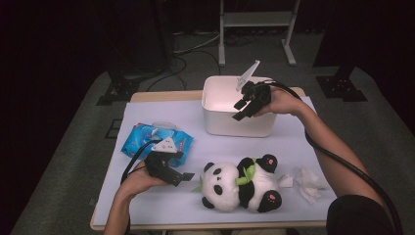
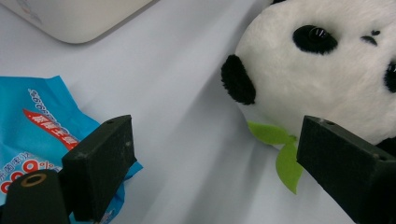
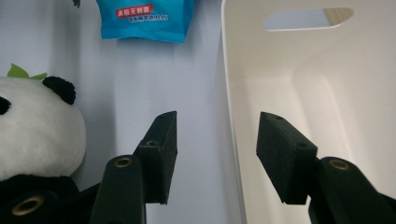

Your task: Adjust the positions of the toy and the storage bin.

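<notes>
A plush panda lies on its back near the table's front edge, a green leaf by its head. My left gripper rests open just left of the panda's head, nothing between its jaws. A white plastic bin stands at the back centre. My right gripper hangs over the bin's front right rim, pointing down. In the right gripper view its open jaws straddle the bin's wall, one outside and one inside, with gaps on both sides.
A blue pack of wet wipes lies at the left behind my left hand. Crumpled white tissue sits to the right of the panda. The white sheet covers the table; dark floor and stands lie beyond.
</notes>
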A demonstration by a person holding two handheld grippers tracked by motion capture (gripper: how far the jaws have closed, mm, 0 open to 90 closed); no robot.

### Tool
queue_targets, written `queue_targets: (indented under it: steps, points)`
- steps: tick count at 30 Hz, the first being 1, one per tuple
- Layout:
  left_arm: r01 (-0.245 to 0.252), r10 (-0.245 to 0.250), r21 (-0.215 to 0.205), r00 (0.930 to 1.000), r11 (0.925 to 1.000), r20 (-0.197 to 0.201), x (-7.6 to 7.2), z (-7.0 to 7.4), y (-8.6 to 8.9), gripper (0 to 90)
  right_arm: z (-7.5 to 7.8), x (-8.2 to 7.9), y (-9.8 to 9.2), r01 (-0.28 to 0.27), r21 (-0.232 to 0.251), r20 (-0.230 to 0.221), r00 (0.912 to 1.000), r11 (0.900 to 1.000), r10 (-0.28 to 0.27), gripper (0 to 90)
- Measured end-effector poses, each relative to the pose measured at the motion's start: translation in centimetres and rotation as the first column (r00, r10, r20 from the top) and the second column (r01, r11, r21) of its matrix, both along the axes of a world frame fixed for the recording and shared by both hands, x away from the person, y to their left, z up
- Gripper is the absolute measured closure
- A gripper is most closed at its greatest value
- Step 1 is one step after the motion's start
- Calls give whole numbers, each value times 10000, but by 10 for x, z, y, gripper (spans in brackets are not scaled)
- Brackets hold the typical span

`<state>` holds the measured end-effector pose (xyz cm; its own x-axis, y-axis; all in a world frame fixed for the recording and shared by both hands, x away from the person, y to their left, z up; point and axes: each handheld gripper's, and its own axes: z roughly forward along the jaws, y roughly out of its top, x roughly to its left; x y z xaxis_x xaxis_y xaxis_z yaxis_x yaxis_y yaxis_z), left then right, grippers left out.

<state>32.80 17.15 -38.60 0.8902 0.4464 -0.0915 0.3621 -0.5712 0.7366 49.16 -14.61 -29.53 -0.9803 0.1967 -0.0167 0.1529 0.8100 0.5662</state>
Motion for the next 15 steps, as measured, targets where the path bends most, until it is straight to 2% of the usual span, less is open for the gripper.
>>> queue_targets:
  steps: [2, 15]
  points:
    - [10, -10, -16, 10000, 10000, 12, 0, 0, 1, 107, -2, 3, 0, 55, -27, -137, 9999, 10000, -56, 491]
    - [28, -28, 15, 10000, 10000, 16, 0, 1, 2, 107, -8, 6, 4, 59, -376, -157, 9999, 9993, -65, 634]
